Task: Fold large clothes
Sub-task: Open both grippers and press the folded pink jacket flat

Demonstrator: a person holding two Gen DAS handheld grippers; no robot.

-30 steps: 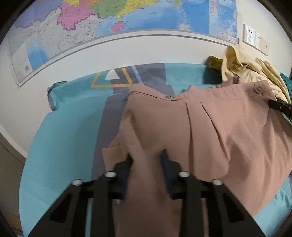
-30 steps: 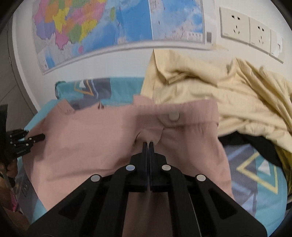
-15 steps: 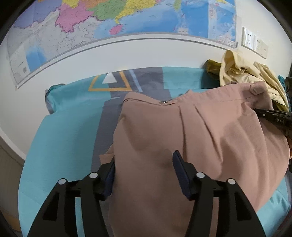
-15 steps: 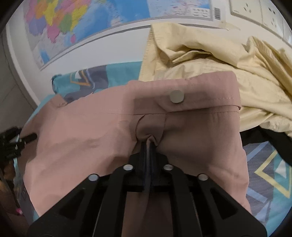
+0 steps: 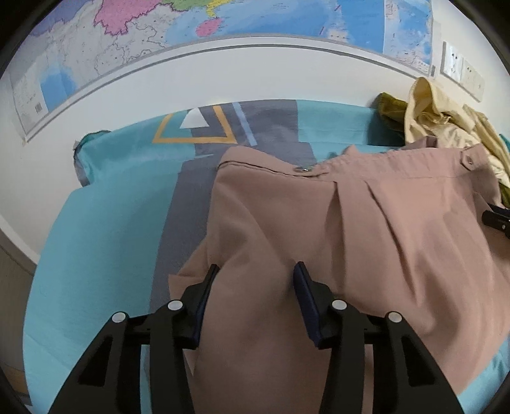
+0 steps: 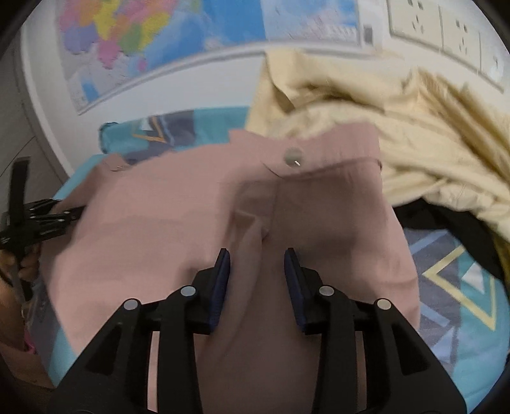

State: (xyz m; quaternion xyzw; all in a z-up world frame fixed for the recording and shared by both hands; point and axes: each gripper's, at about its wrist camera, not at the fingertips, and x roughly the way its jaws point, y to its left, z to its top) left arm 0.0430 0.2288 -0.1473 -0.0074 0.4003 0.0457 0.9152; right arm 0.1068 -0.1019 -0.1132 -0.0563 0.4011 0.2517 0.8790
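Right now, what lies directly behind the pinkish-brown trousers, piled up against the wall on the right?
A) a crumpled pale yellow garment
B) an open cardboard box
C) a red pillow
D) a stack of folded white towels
A: a crumpled pale yellow garment is heaped behind the waistband of the pinkish-brown trousers, against the wall below the sockets; no towels, pillow or box appear in either view.

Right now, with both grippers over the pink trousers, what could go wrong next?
Both the left gripper and right gripper stand open over loose pink trousers, so the cloth may slump and crease. The cream garment touches the waistband and could get dragged along.
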